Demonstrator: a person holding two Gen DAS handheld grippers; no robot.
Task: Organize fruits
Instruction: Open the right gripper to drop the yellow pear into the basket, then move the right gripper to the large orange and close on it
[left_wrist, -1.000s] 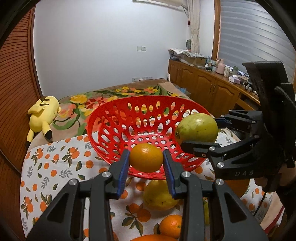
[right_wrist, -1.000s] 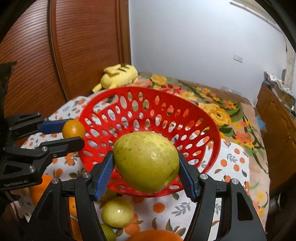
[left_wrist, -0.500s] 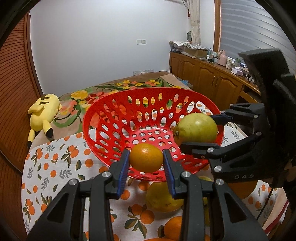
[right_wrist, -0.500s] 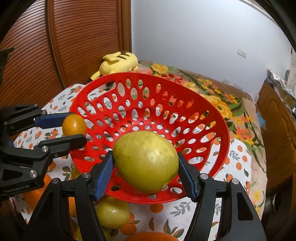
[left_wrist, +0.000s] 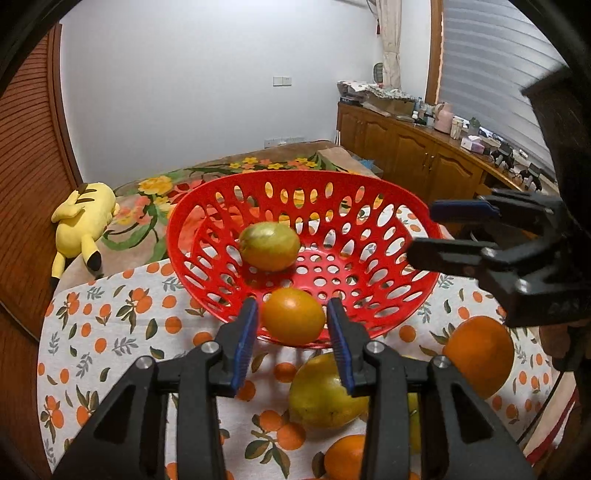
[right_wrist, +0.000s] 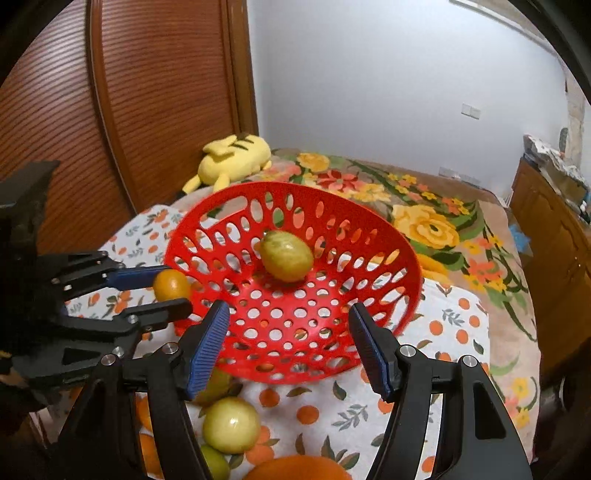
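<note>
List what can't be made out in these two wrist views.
- Left wrist view: yellow-green fruit partly behind a finger of the left gripper, whose jaws have just been opening around the small orange; counter clutter too small.
- Right wrist view: large orange cut off by the bottom edge; fruit half hidden under the basket rim, behind the right gripper.

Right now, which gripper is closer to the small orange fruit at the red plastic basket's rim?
Left. The left gripper has the small orange fruit between its just-opening jaws at the red plastic basket. The right gripper hovers empty at the basket's near rim, off to the side.
</note>
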